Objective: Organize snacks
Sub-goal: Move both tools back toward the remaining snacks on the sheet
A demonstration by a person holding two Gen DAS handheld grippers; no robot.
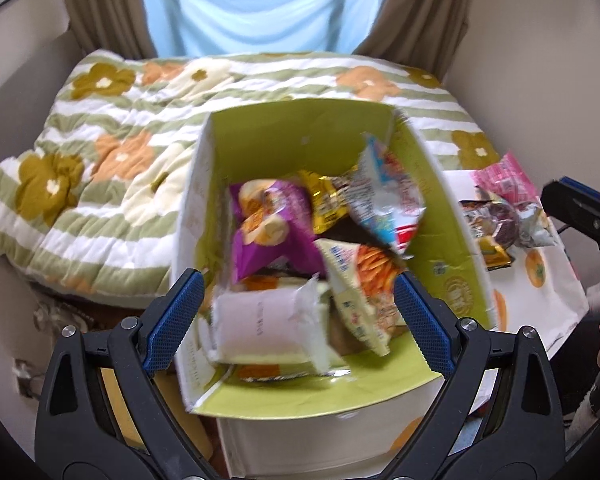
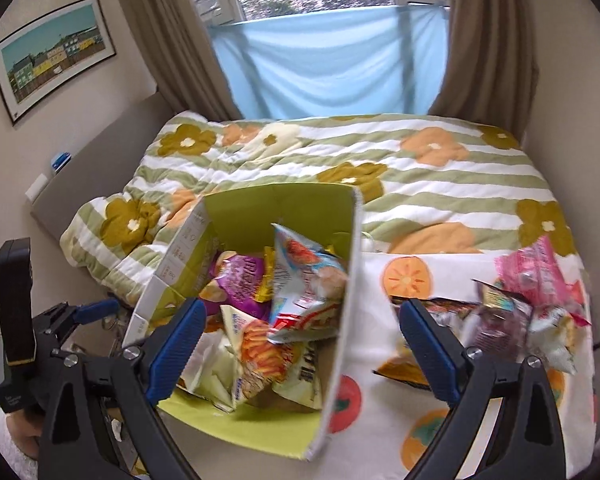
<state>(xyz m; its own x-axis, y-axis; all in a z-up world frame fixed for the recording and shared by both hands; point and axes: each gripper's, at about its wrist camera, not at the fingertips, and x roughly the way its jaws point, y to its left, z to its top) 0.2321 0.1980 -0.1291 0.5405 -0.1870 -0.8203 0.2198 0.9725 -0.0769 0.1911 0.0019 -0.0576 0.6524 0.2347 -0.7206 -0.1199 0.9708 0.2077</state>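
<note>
An open box with a green inside stands on a table with an orange-fruit cloth. It holds several snack packs: a purple one, a blue-white one, a yellow one, an orange-noodle one and a white one. More packs, one pink, lie right of the box. My left gripper is open and empty above the box. My right gripper is open and empty over the box's right wall.
A bed with a green-striped flower quilt lies behind the table, with curtains and a window beyond. The right gripper shows at the far right of the left wrist view; the left gripper shows at the right wrist view's left edge.
</note>
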